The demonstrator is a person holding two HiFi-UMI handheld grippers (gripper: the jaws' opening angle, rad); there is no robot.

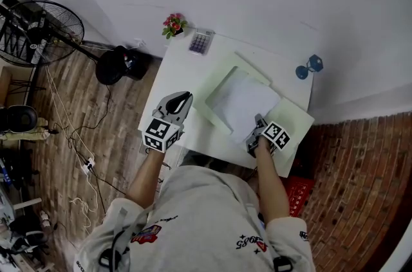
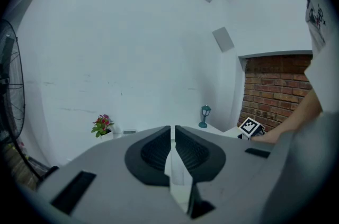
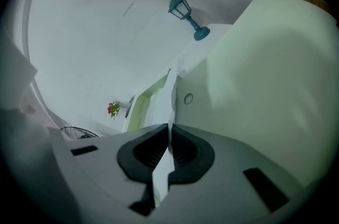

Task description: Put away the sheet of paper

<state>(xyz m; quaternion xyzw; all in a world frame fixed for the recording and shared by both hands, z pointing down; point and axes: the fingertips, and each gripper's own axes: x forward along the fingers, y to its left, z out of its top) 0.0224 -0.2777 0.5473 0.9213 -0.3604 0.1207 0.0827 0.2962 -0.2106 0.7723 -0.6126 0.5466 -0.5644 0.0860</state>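
Right gripper (image 3: 169,130): jaws pinched tight on the near edge of the sheet of paper (image 3: 158,106), which runs edge-on away from them.
Left gripper (image 2: 173,133): jaws closed with nothing between them, held over the left edge of the table (image 1: 183,65), apart from the work.
Sheet of paper (image 1: 241,103): lies across the open light-green folder (image 1: 293,116), near corner lifted in the right gripper (image 1: 257,129).
Step in hand: probably seating the sheet inside the folder.
Next move calls for: sliding the sheet flat and square to the folder, releasing it, then closing the cover, with the left gripper (image 1: 180,102) free to steady the folder.
Surroundings: calculator (image 1: 200,42), flower pot (image 1: 173,24) and small lamp ornament (image 1: 312,65) at the table's far edge.
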